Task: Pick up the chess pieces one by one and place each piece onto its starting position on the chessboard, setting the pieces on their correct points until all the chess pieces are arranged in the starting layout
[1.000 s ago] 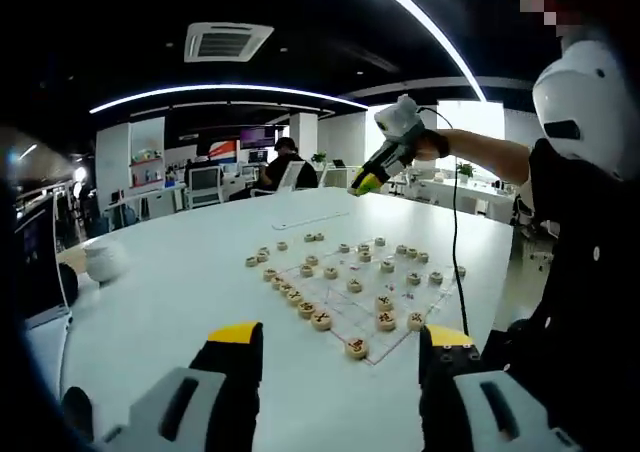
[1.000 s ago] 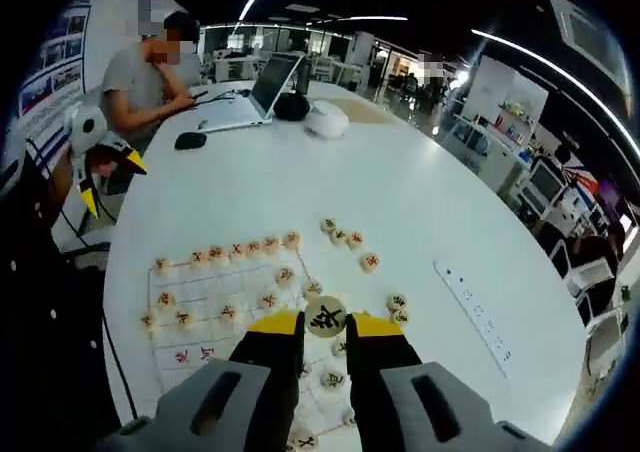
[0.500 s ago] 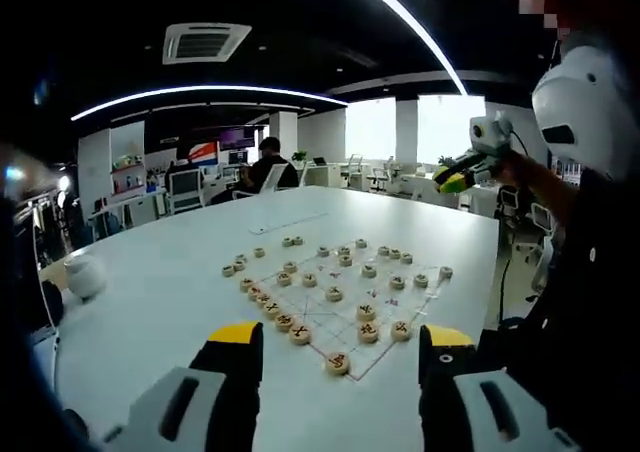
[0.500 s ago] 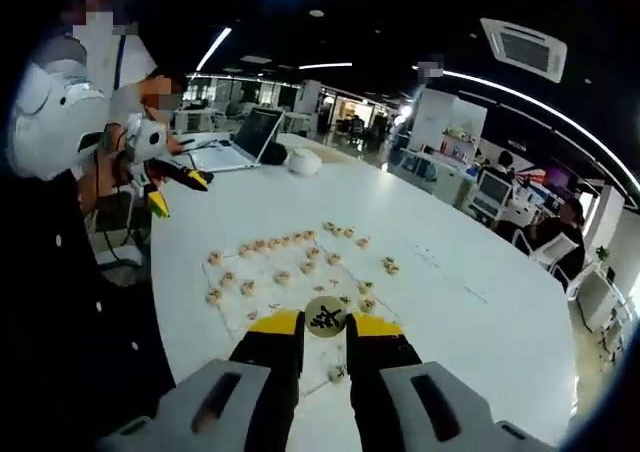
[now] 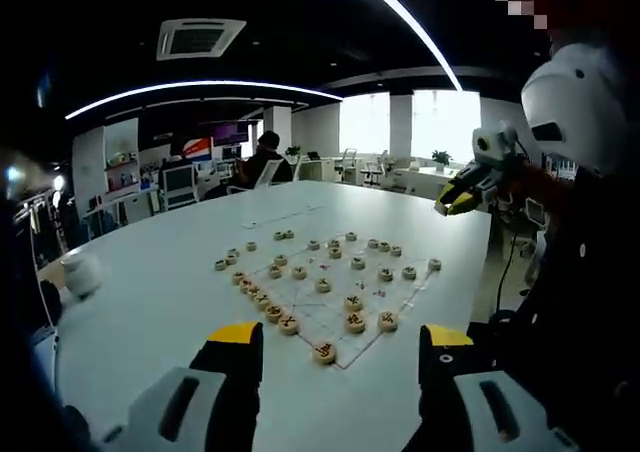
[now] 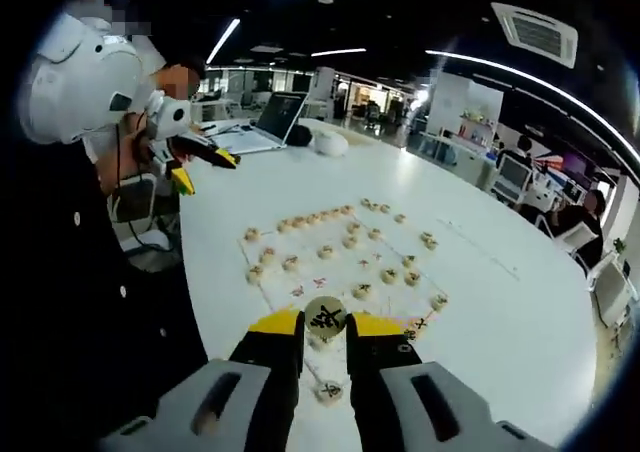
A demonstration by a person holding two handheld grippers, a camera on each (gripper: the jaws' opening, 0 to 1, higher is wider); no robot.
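While gripped by right tool (image 6: 325, 324), piece (image 6: 325, 317) bears unreadable black character.

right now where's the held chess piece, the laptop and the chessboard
held chess piece (image 6: 325, 318), right gripper view, its marked face
laptop (image 6: 281, 119), right gripper view, screen back
chessboard (image 5: 330, 307), left gripper view, bare grid

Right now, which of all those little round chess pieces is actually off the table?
The chess piece clamped between the right gripper's yellow-tipped jaws, its dark character facing the camera. All the others lie flat on the white table, on or around the chessboard.
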